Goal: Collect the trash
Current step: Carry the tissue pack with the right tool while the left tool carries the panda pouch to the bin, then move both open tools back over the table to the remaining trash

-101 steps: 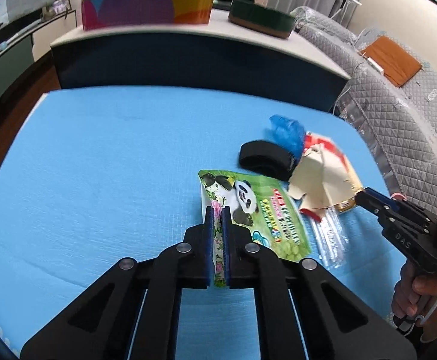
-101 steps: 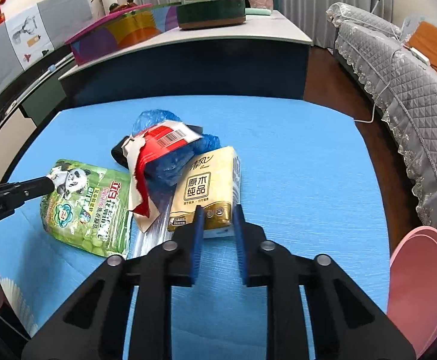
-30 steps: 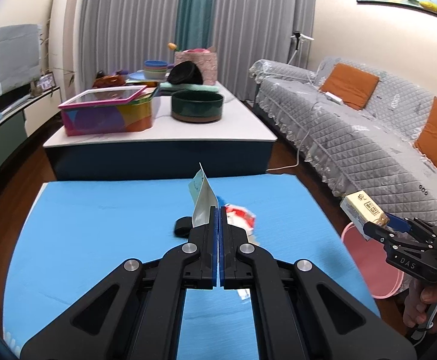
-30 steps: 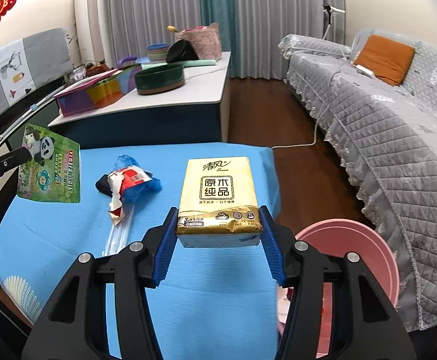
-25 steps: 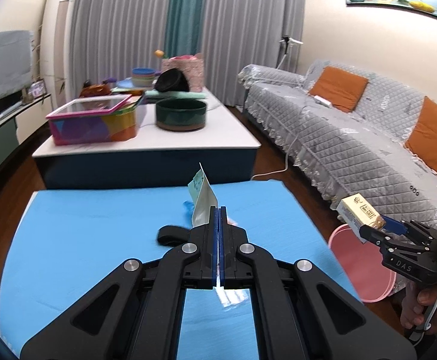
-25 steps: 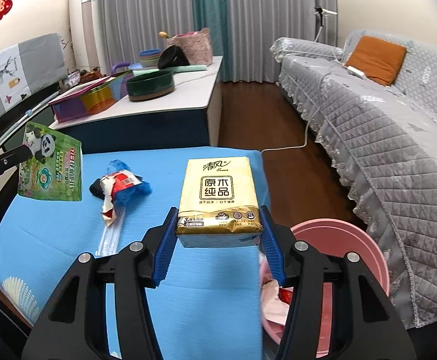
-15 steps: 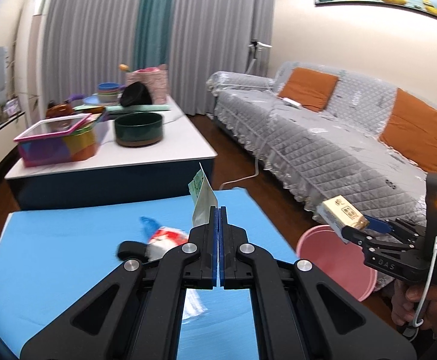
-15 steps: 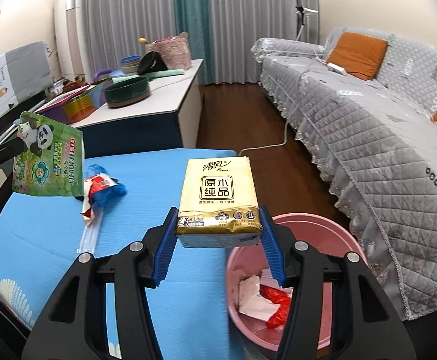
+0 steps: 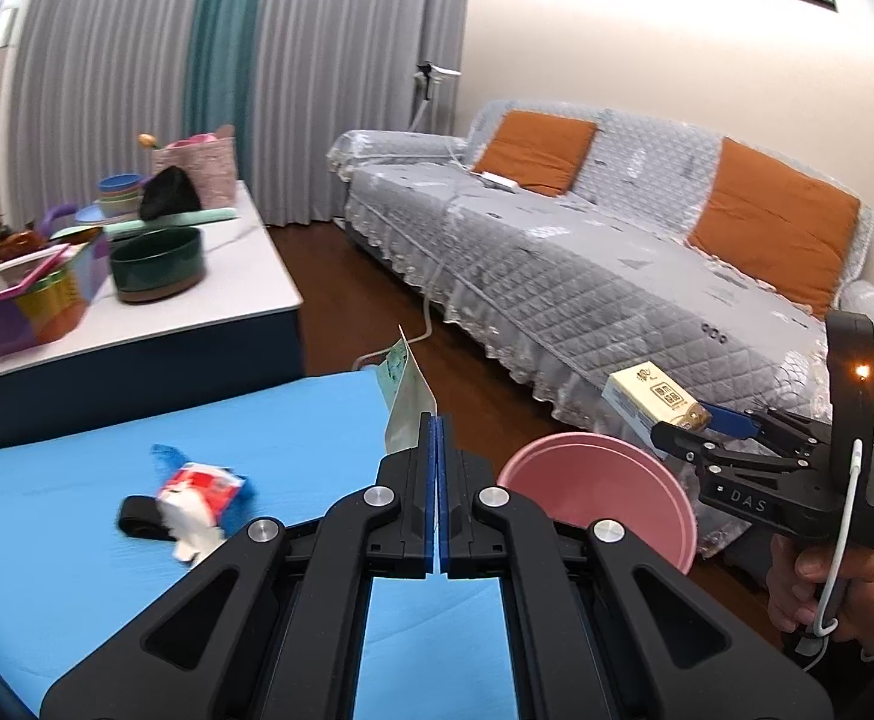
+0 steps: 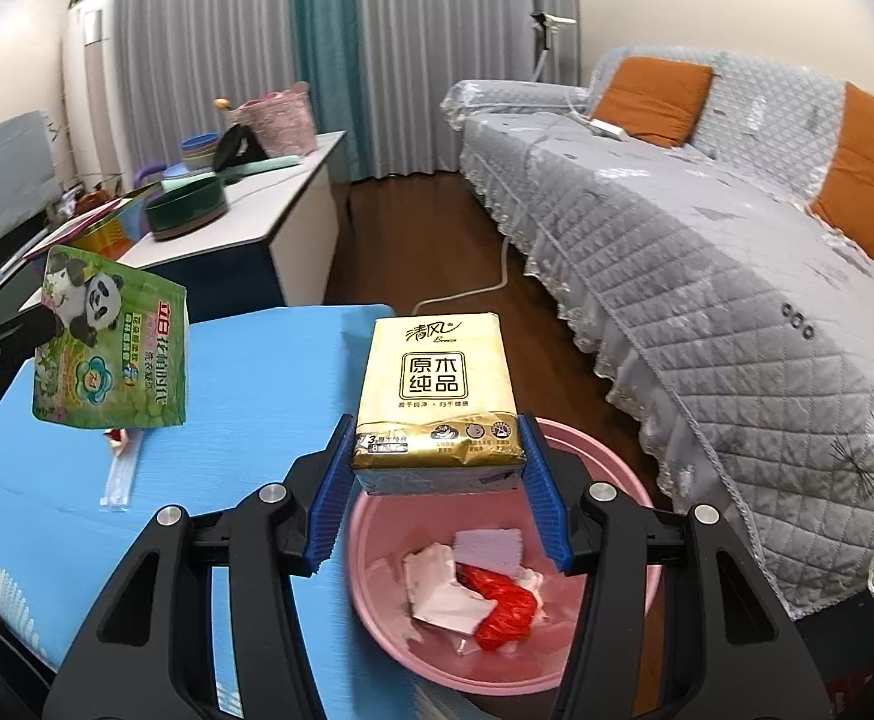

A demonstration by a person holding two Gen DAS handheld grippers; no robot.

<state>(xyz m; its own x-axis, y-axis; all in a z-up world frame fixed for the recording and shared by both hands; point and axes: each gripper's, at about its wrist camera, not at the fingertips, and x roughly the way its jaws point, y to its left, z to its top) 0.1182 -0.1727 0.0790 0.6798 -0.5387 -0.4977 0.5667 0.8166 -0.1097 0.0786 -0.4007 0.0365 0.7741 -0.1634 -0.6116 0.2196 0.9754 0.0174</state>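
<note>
My left gripper (image 9: 438,438) is shut on a green panda pouch (image 10: 113,342), seen edge-on in the left wrist view (image 9: 408,402), held in the air above the blue table (image 9: 65,570). My right gripper (image 10: 437,450) is shut on a gold tissue pack (image 10: 437,384), held just above the pink bin (image 10: 616,468); the pack also shows in the left wrist view (image 9: 652,405), over the pink bin (image 9: 598,486). The bin holds white paper and red scraps. A red-white wrapper (image 9: 197,495), blue plastic and a black band (image 9: 140,525) lie on the table.
A clear plastic strip (image 10: 122,471) lies on the table. A grey sofa (image 9: 616,276) stands to the right of the bin. A white cabinet (image 9: 137,312) with bowls and a colourful box stands behind the table. Wooden floor lies between them.
Both grippers have swung right from the table toward the pink bin, each carrying its item. The tissue pack now hangs over the bin's opening.
</note>
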